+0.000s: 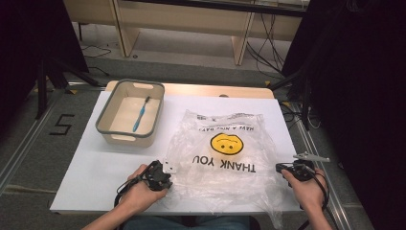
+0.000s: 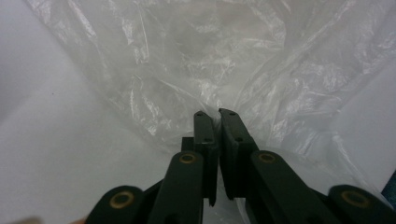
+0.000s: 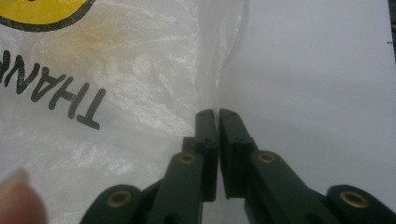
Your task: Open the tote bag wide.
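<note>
The clear plastic bag (image 1: 225,153), printed with a yellow smiley and "THANK YOU", lies spread over the near right part of the white table (image 1: 91,167), its bottom edge drooping over the table's near edge. The left hand-held gripper (image 1: 165,178) sits at the bag's near left corner, and in the left gripper view its jaws are pressed together with crumpled film (image 2: 205,84) gathered right at their tips. The right hand-held gripper (image 1: 278,167) is at the bag's right edge; in the right gripper view its jaws are likewise closed, with a thin ridge of the bag's edge (image 3: 219,70) running into the gap. Each appears to pinch only a small pleat of film, and whether one layer or both is caught cannot be told.

That is where the risk lies. The film is thin and slippery, so a quick lift or a pull apart could draw it out of one hand-held gripper and leave the bag hanging lopsided. If both layers are caught on either side, spreading the hands would not open the mouth. A hard pull outwards could stretch or tear the film at the pinch. A wide sweep to the left could brush the beige basin (image 1: 103,125) holding the blue toothbrush (image 1: 139,115) near the table's far left corner.
</note>
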The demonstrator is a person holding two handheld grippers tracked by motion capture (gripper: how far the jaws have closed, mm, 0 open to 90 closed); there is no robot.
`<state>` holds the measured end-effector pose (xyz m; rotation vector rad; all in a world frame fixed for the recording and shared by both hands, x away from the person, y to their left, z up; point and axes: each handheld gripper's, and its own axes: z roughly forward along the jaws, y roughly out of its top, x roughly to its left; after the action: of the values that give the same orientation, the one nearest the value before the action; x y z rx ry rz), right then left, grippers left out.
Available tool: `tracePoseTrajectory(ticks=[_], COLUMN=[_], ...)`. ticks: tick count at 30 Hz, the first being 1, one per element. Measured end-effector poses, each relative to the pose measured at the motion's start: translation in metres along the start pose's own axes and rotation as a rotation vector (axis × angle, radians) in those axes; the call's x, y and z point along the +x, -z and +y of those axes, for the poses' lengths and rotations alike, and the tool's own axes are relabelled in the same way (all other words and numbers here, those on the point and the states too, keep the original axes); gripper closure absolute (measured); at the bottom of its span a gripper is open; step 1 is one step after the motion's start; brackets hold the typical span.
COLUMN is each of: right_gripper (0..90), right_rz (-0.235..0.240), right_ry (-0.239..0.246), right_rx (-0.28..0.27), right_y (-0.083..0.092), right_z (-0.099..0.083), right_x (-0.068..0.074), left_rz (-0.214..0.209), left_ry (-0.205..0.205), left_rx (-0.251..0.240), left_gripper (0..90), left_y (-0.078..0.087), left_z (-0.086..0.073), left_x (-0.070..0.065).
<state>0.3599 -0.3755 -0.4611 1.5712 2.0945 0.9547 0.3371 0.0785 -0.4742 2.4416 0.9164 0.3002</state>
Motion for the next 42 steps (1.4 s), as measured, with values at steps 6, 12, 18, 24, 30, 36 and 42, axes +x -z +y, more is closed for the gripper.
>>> tracePoseTrajectory(ticks=[6,12,18,24,30,36,42], right_gripper=[90.0,90.0,90.0,90.0,90.0,90.0,90.0], right_rz=[0.000,-0.009,0.005,0.021,0.036,0.061,0.084], right_ry=[-0.019,-0.036,-0.064,-0.083,-0.089,-0.082,-0.075], right_rx=[-0.010,-0.029,-0.034,-0.023,-0.006,0.019,0.044], right_y=[0.002,0.006,0.008,0.010,0.010,0.008,0.006], right_z=[0.001,0.003,0.002,0.001,-0.002,-0.003,-0.003], right_x=[0.000,0.002,0.004,0.009,0.011,0.014,0.017], left_rz=[0.052,0.153,0.257,0.322,0.358,0.367,0.398], left_ry=[-0.011,-0.013,-0.011,0.006,0.032,0.061,0.069], left_rx=[-0.031,-0.104,-0.130,-0.134,-0.133,-0.141,-0.147], left_gripper=[89.0,89.1,89.1,89.1,89.1,89.0,88.8], left_y=[-0.002,0.001,-0.008,-0.017,-0.022,-0.023,-0.023], left_z=[0.006,0.022,0.041,0.060,0.070,0.070,0.072], left_x=[0.005,0.018,0.035,0.044,0.052,0.060,0.064])
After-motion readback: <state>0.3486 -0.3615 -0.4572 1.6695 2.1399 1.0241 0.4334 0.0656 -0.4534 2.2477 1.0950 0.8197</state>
